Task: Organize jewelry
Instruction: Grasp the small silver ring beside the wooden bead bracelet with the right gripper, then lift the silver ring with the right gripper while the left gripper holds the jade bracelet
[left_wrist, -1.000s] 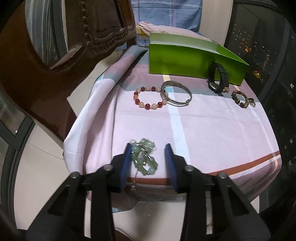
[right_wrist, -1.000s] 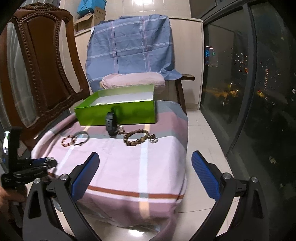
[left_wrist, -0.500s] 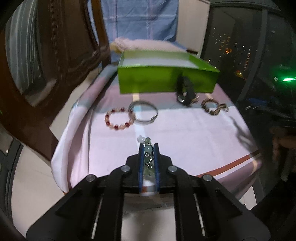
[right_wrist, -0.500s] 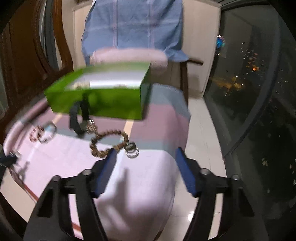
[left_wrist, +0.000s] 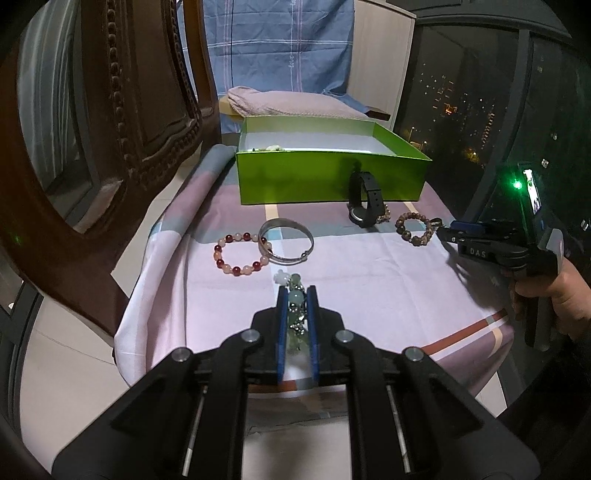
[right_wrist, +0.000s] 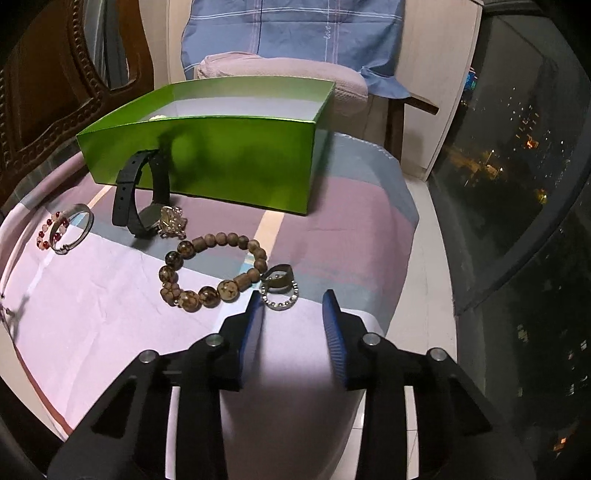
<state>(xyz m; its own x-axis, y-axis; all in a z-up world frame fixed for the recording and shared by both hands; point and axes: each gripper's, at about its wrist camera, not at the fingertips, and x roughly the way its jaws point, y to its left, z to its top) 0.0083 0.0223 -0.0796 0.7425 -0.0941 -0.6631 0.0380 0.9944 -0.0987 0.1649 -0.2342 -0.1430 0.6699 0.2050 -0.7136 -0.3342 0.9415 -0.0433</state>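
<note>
Left gripper (left_wrist: 295, 295) clamped on jade bracelet (left_wrist: 295, 314), lifted off cloth (left_wrist: 369, 288). Past fingertips: red bracelet (left_wrist: 238, 254), bangle (left_wrist: 286, 240), then green box (left_wrist: 328, 177). Right gripper (right_wrist: 293, 314) open, ring (right_wrist: 279, 291) just ahead between fingertips, wood beads (right_wrist: 210, 269) to left, watch (right_wrist: 142, 195) beyond.

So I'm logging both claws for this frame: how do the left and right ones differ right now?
The left claw is shut on the green bead bracelet; the right claw is open and holds nothing. The left one carries its bracelet clear of the other jewelry, while the right one sits low beside the small rings next to the brown bead bracelet. Both have blue pads and face the green box.
</note>
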